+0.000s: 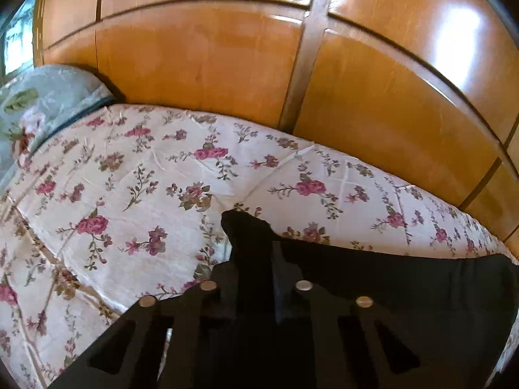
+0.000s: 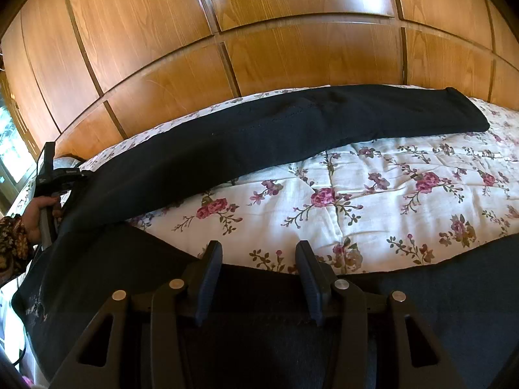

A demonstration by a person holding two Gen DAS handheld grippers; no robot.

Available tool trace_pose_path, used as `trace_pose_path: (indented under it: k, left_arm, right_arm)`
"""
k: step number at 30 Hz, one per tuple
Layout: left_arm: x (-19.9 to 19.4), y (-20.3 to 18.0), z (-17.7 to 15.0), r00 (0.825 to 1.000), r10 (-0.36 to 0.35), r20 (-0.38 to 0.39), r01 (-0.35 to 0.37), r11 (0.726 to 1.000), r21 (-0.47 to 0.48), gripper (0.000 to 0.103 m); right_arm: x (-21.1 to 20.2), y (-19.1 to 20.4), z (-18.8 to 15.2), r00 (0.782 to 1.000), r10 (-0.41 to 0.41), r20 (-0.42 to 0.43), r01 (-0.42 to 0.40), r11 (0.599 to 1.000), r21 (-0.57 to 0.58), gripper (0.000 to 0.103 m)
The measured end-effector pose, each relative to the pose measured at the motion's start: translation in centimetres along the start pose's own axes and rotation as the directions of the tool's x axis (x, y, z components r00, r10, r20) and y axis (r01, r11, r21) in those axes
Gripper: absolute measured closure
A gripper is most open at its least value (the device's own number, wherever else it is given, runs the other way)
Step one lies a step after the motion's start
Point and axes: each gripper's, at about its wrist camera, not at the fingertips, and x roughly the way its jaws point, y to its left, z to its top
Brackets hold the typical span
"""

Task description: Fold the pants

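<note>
Dark navy pants (image 2: 275,129) lie spread on a floral bedspread (image 2: 373,201), one leg stretching toward the far right, the other leg running under my right gripper. My right gripper (image 2: 258,259) is open, its fingers (image 2: 211,275) resting over the near leg's edge. In the left wrist view my left gripper (image 1: 256,253) is shut on the pants (image 1: 389,291), a corner of fabric sticking up between its fingers. The left gripper also shows in the right wrist view (image 2: 53,175), held in a hand at the pants' waist end.
A glossy wooden wardrobe (image 1: 211,58) stands right behind the bed. A light blue floral pillow (image 1: 42,103) lies at the bed's left end. A window shows at the far left edge.
</note>
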Motion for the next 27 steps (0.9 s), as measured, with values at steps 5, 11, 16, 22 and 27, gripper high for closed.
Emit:
trace_pose_path:
  k: [5,11,16,22,27]
  left_arm:
    - [-4.2,-0.9,-0.5,0.997,-0.01,0.079,0.012,1.0,-0.017,0.091]
    - [-9.9,-1.1,-2.6,0.985,-0.089,0.146,0.097,0.994,-0.052,0.091]
    - [-12.8,-1.5,-4.9,0.98,-0.112,0.163,0.123,0.991,-0.056,0.091]
    - [-15.4,-1.1,-8.6,0.973,-0.14,0.182,0.162,0.981,-0.11,0.091]
    - [-16.9,-0.5,-11.7,0.971,-0.154,0.183,0.181,0.973,-0.141,0.091]
  right_arm:
    - [0.0,-0.1,0.0,1.0,0.01,0.003,-0.01,1.0,0.008,0.055]
    - [-0.1,-0.2,-0.1,1.0,0.013,0.006,-0.013,1.0,0.012,0.055]
    - [-0.1,-0.2,-0.1,1.0,0.014,0.007,-0.014,1.0,0.016,0.055]
    - [-0.1,-0.2,-0.1,1.0,0.018,0.009,-0.019,1.0,0.019,0.055]
    - [-0.1,-0.1,-0.1,1.0,0.019,0.009,-0.019,1.0,0.019,0.055]
